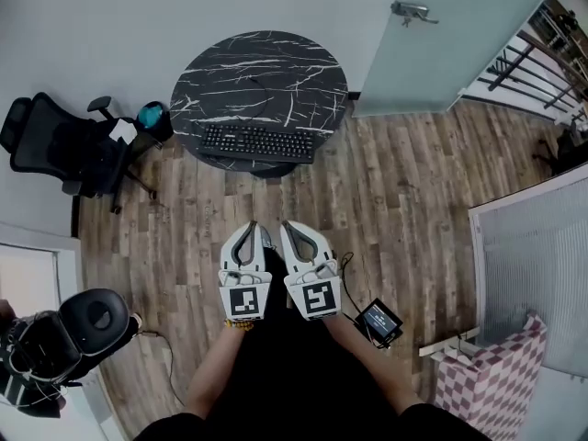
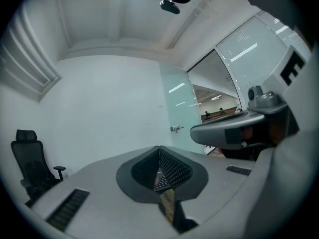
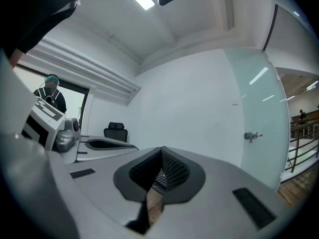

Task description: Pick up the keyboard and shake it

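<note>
A black keyboard (image 1: 258, 142) lies on the near edge of a round black marble table (image 1: 260, 85) in the head view. My left gripper (image 1: 245, 227) and right gripper (image 1: 290, 227) hang side by side over the wood floor, well short of the table, both shut and empty. In the left gripper view the jaws (image 2: 159, 151) meet at the tips, and a sliver of the keyboard (image 2: 162, 181) shows through the gap. The right gripper view shows its jaws (image 3: 161, 150) closed too, with the keyboard (image 3: 160, 177) glimpsed between them.
A black office chair (image 1: 69, 145) stands left of the table, with a teal object (image 1: 150, 115) beside it. A frosted glass door (image 1: 441, 35) is at the back right. A small device on a cable (image 1: 379, 321) hangs by my right arm. A checkered cushion (image 1: 491, 375) sits at the right.
</note>
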